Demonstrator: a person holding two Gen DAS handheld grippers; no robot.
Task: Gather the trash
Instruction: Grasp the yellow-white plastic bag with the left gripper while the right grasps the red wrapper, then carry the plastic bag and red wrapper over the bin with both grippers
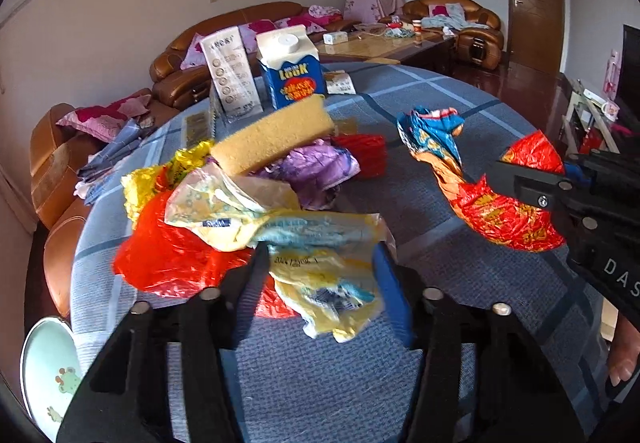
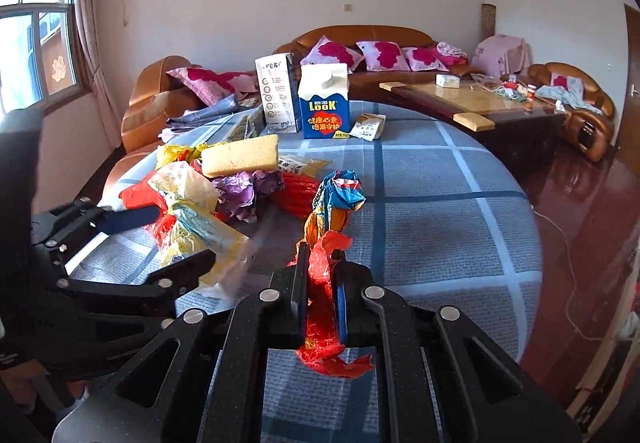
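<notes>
My right gripper [image 2: 322, 255] is shut on a long crumpled red, orange and blue wrapper [image 2: 320, 275], which hangs just above the blue checked tablecloth [image 2: 440, 203]. The left wrist view shows that same wrapper [image 1: 496, 215] clamped at its red end by the right gripper [image 1: 516, 183]. My left gripper [image 1: 320, 255] is at the near edge of the trash pile, its pads against a pale yellow plastic wrapper [image 1: 320, 279]. From the right wrist view, the left gripper [image 2: 180, 237] straddles this wrapper [image 2: 200, 239].
The pile holds a red bag [image 1: 172, 255], a yellow sponge [image 1: 272, 135], a purple wrapper [image 1: 316, 167] and a red ribbed piece [image 1: 364, 155]. A blue LOOK carton [image 1: 292, 71] and a white carton [image 1: 230, 75] stand behind. A bowl [image 1: 48, 371] sits off the table's left edge.
</notes>
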